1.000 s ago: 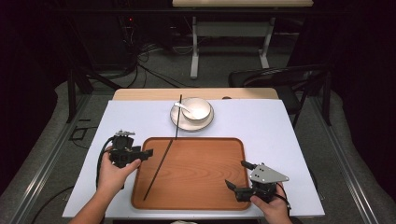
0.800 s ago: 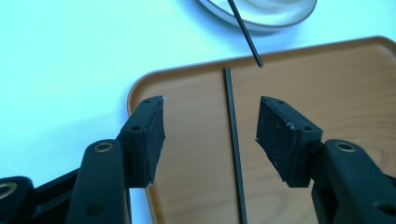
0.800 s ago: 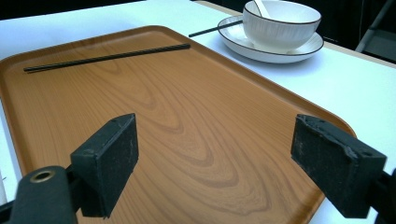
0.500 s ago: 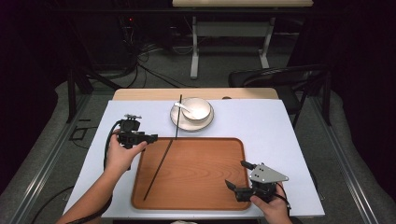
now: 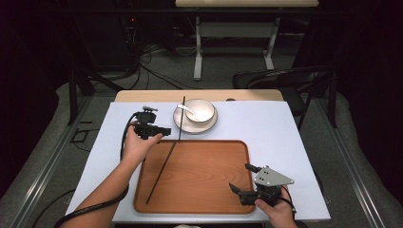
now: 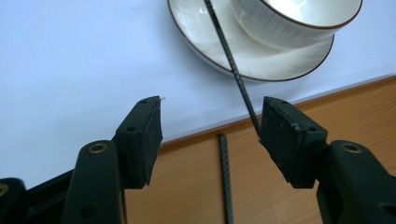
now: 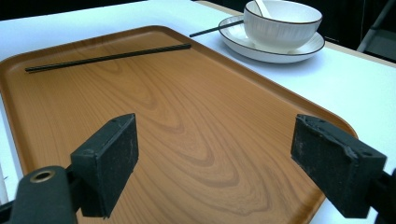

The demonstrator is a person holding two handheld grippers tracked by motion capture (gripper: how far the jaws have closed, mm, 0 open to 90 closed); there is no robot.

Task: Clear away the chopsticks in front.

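Note:
A white bowl (image 5: 200,110) with a spoon (image 5: 187,110) in it stands on a plate (image 5: 213,124) behind the wooden tray (image 5: 204,175). One black chopstick (image 5: 181,118) leans across the plate's left rim, and its near end reaches the tray's edge. A second chopstick (image 5: 160,172) lies on the tray's left side. My left gripper (image 5: 165,131) is left of the plate; its jaws have just been opening and hold nothing. In the left gripper view (image 6: 212,109) the leaning chopstick (image 6: 231,63) ends beside the right jaw. My right gripper (image 5: 240,176) (image 7: 215,130) is open over the tray's near right corner.
The tray and plate rest on a white sheet (image 5: 266,128) over the table. A dark chair (image 5: 280,78) and a table's legs stand beyond the far edge. Cables trail across the floor at the back left.
My left hand has moved away from me along the tray's left edge, up to the plate's left side. The right gripper has stayed where it was.

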